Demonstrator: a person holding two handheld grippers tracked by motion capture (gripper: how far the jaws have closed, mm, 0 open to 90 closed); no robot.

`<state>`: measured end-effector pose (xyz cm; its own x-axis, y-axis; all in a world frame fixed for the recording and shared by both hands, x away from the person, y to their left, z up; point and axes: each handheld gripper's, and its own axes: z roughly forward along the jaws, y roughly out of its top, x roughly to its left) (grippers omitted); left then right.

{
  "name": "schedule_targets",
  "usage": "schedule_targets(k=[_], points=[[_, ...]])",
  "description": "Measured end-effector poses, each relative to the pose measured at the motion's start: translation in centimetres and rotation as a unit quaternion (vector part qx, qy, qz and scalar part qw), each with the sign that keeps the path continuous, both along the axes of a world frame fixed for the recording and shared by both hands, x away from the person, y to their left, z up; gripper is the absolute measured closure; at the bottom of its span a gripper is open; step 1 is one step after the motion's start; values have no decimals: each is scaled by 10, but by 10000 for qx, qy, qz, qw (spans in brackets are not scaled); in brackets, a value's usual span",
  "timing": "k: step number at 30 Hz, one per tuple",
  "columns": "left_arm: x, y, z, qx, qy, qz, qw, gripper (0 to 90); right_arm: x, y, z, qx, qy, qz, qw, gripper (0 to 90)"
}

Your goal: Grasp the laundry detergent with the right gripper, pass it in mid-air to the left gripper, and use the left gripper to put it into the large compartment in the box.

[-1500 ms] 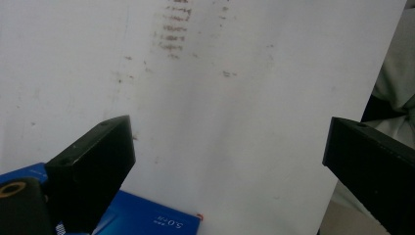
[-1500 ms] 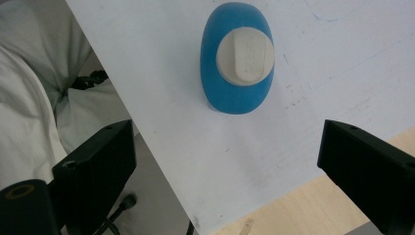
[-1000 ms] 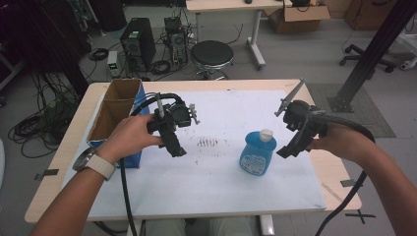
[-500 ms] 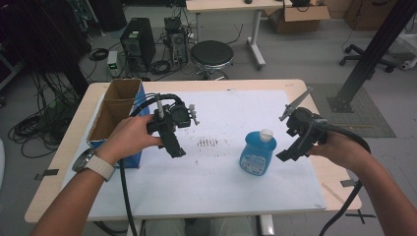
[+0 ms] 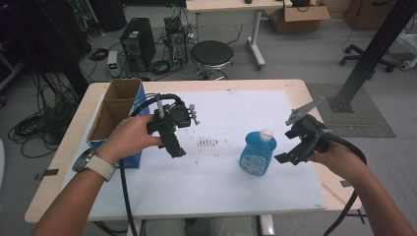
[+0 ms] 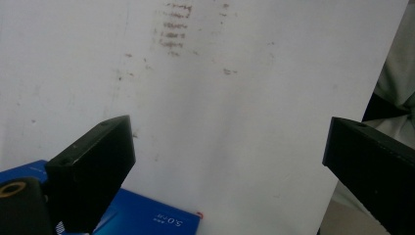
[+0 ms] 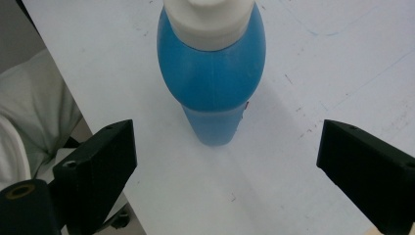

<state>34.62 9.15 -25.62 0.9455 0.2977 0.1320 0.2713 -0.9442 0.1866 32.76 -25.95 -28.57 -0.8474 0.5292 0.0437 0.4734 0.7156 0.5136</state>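
Now: your right gripper (image 5: 287, 158), jaws spread wide and empty, faces the upright blue bottle (image 5: 257, 154) just beside it.
Beyond, your left gripper (image 5: 177, 150) hangs open too; closing off-centre could topple the bottle.

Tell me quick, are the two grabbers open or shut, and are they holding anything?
Left gripper: jaws open, holding nothing, over the white mat.
Right gripper: jaws open, holding nothing, pointed at the blue bottle but not touching it.
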Motion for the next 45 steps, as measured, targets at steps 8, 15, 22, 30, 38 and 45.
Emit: schedule_targets(k=[8,15,22,30,38,45], points=[[1,-1,0,5,2,4,10000,57,-4,-7,-11,352,-167,-57,9992,75],[1,-1,-1,10,-18,-3,10000,57,-6,-14,-20,722,-284,-75,9970,75],[0,0,-1,1,-17,16,10000,57,-8,-18,-31,924,-354,-71,9951,74],[0,-1,0,29,-14,3,10000,58,-10,-21,-38,1080,-449,-85,9931,74],[0,-2,-1,12,-8,7,10000,58,-13,-23,-48,1159,-485,-66,9921,75],[-1,-1,-1,14,-10,4,10000,59,-17,-26,-60,1313,-567,-111,9897,75]])
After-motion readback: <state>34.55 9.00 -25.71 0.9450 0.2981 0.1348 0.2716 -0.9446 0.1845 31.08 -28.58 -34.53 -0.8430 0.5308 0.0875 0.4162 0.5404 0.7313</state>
